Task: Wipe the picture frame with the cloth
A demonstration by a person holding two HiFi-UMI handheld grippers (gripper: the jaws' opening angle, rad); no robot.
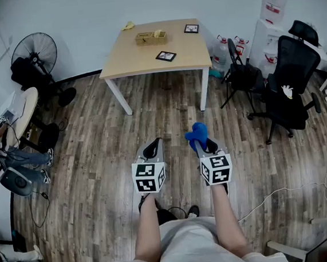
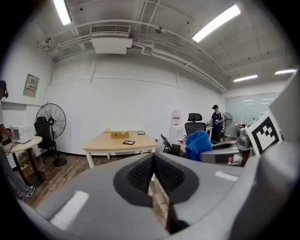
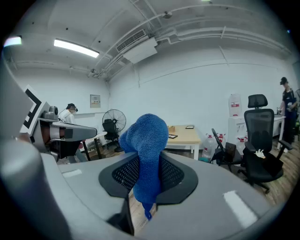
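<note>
The wiping is not yet begun; only the first part, taking the cloth, looks done. The right gripper (image 1: pixel 206 145) has its fingers (image 3: pixel 174 172) closed on the blue cloth (image 3: pixel 145 136). Most of the cloth stands up in a bunch above the fingers, and a small tail hangs below them. The left gripper (image 1: pixel 152 147) is empty: its fingers (image 2: pixel 140 174) are pressed together with nothing between them, and only the wooden floor (image 1: pixel 97 162) shows under them.

The frame (image 1: pixel 166 56) lies flat on the surface (image 1: pixel 139 58), straight ahead of both pairs of fingers and well apart from them. Open floor lies between. A second frame (image 1: pixel 191 28) lies farther from the fingers, near the back corner, and a wooden box (image 1: pixel 151 37) sits beside it.

What is left, in my judgement, is nearly everything. The person must walk to the surface and bring the cloth down on a frame. The free left fingers can perhaps hold the frame steady while the cloth rubs over the glass and the edges. Which frame is meant, I cannot tell.
</note>
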